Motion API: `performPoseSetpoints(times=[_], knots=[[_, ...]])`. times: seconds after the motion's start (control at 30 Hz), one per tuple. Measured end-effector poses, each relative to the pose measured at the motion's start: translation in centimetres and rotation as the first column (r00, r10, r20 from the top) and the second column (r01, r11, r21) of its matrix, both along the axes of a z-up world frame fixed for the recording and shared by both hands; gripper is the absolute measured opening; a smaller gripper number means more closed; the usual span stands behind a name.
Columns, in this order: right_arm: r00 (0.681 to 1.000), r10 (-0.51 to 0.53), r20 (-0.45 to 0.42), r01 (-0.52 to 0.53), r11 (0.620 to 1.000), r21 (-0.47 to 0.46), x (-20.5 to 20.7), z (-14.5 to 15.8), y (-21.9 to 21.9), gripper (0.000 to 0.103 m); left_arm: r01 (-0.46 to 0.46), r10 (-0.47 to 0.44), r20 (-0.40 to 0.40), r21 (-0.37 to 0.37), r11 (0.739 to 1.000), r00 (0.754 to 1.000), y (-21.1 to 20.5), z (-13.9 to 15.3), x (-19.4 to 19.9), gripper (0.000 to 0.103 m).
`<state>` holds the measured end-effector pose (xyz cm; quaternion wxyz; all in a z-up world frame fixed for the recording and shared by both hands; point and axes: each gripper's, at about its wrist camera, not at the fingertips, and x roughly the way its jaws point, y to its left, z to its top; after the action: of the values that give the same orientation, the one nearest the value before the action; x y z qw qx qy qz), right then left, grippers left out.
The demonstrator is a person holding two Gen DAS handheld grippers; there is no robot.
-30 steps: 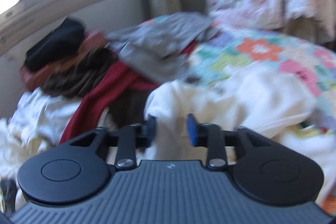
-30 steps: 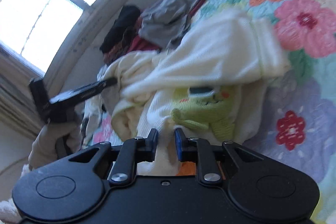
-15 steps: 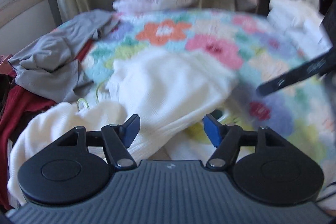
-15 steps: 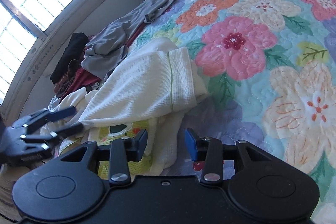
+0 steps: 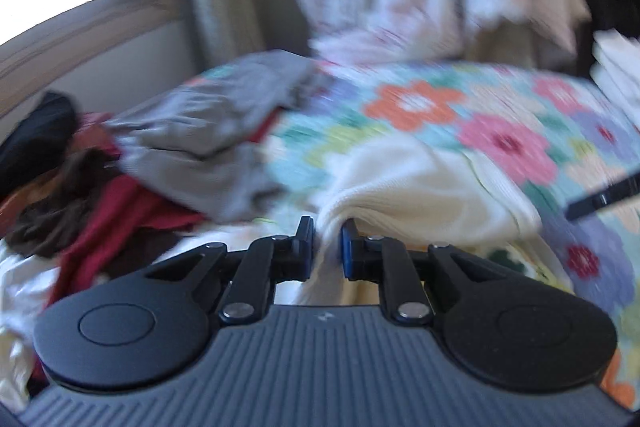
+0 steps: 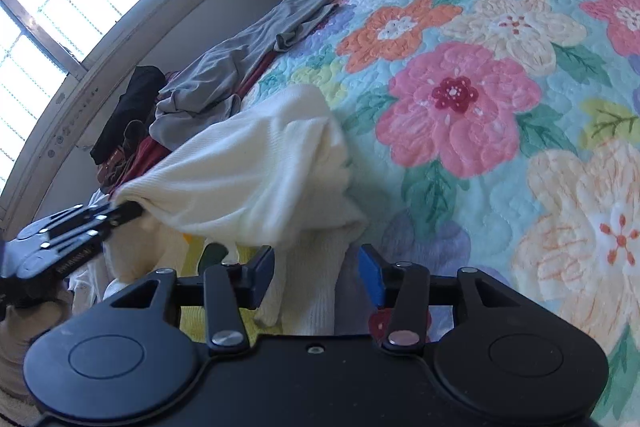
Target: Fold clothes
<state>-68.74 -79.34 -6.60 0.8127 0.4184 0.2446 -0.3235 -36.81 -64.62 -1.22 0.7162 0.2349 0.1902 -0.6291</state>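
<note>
The cream knit garment (image 6: 256, 179) lies on the floral quilt (image 6: 480, 75) at the bed's edge, beside a heap of grey, red and dark clothes (image 5: 132, 167) under the window. The left gripper (image 5: 326, 243) is closing its jaws, a fold of the cream knit pinched between the blue pads. The right gripper (image 6: 316, 267) is opening, cream fabric lying loose between its parted fingers, ungripped.
</note>
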Motion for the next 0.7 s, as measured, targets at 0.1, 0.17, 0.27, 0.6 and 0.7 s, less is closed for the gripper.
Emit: performPoseSetpoints(times=[0.1,0.17,0.27,0.6,0.7], knots=[[1.0,-0.007,-0.009,0.007,1.0,-0.009,0.5,-0.1,-0.4,0.053,-0.09,0.09,-0.006,-0.077,0.993,0.996,2.5,1.8,2.6,0.008],[1.0,0.007,0.002,-0.007,1.0,-0.012,1.0,-0.1,-0.6,0.053,-0.133,0.138,0.031,-0.124,0.983,0.99,4.2,3.0,4.1,0.008],[0.999,0.045,0.016,-0.045,0.998,-0.037,2.1,0.2,-0.7,0.054,-0.159,0.162,0.018,-0.111,0.981,0.987,5.5,4.0,6.5,0.008],[0.988,0.106,0.111,-0.099,0.992,-0.072,5.8,-0.1,-2.6,0.031,0.032,-0.032,-0.01,-0.023,0.999,0.999,3.6,1.4,2.1,0.012],[0.986,0.136,0.095,-0.125,0.985,-0.117,6.3,0.0,-1.7,0.012,0.108,-0.108,-0.05,-0.014,0.994,0.993,2.4,0.8,0.1,0.021]])
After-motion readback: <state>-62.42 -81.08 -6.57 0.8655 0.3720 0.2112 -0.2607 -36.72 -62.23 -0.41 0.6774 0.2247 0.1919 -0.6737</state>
